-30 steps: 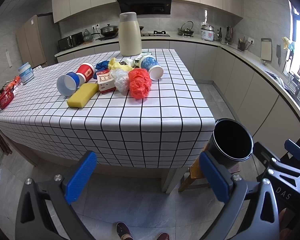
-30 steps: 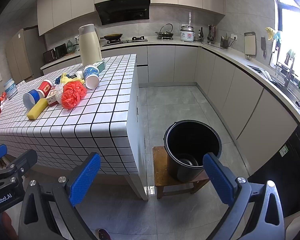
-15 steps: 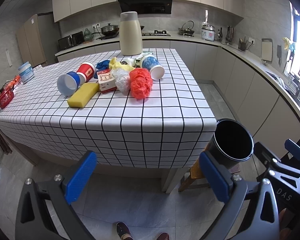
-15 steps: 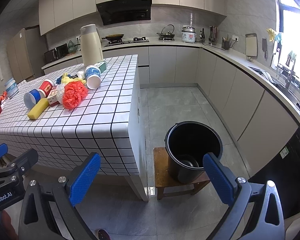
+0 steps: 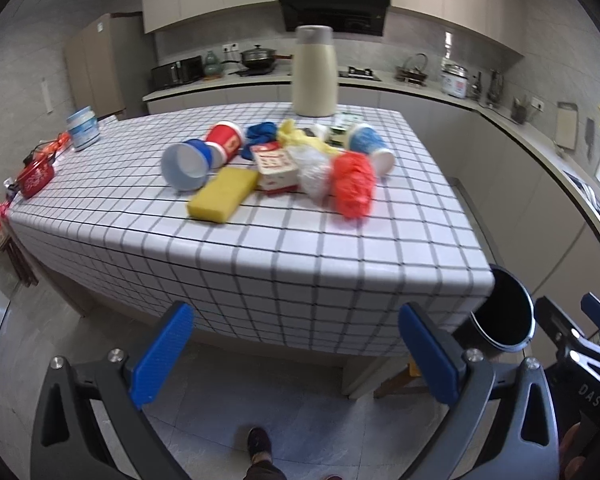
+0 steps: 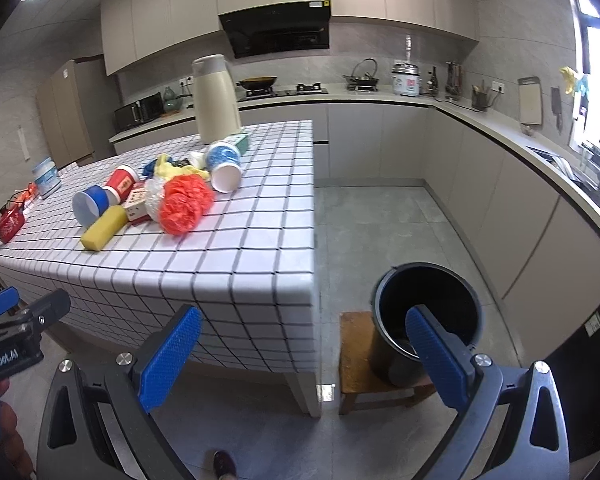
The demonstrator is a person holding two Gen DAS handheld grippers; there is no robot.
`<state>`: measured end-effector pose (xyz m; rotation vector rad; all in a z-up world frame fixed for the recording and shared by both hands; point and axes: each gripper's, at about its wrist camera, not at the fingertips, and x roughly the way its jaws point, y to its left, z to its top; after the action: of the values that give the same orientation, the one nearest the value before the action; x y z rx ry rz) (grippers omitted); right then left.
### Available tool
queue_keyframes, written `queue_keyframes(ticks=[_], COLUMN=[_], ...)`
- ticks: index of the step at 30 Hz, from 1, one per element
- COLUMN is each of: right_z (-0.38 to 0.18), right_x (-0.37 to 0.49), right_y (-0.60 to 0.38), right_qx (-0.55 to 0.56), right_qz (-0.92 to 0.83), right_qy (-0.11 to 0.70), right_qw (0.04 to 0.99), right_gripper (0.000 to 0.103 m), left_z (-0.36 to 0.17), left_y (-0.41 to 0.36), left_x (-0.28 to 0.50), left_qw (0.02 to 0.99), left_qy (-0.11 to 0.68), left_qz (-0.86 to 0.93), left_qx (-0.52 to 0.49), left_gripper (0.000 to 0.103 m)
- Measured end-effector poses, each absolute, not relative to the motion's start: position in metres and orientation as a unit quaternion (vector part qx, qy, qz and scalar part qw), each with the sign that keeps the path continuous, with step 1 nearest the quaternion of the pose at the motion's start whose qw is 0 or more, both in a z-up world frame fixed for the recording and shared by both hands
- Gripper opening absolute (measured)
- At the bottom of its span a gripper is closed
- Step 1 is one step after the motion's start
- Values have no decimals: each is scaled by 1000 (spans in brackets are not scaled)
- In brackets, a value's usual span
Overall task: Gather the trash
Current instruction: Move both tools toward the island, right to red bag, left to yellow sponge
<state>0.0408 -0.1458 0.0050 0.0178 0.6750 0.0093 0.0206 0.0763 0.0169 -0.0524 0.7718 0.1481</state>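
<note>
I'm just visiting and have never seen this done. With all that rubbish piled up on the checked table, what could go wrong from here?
1. The red plastic bag lies against the clear bag and yellow sponge pile, so a grab may drag neighbours along.
2. The blue cup lies on its side and could roll.
3. The black bucket sits on a small stool off the table's corner, so a drop may miss.
</note>
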Motion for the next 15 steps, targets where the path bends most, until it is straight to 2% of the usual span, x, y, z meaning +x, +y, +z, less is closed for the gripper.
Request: queue_keyframes(ticks=[9,15], right_z=[-1,-8], right_x=[102,153], right_y=[-89,-52], right_qx=[0,5], right_qz=[14,16], right_qy=[334,345], right_qw=[942,938], right_gripper=[103,103], left_z=[5,-4], left_y=[138,169], left_x=[87,134], left_qw=[920,918], left_qy=[386,393], left_qz=[64,46], left_qx=[-32,-26], left_gripper=[103,99])
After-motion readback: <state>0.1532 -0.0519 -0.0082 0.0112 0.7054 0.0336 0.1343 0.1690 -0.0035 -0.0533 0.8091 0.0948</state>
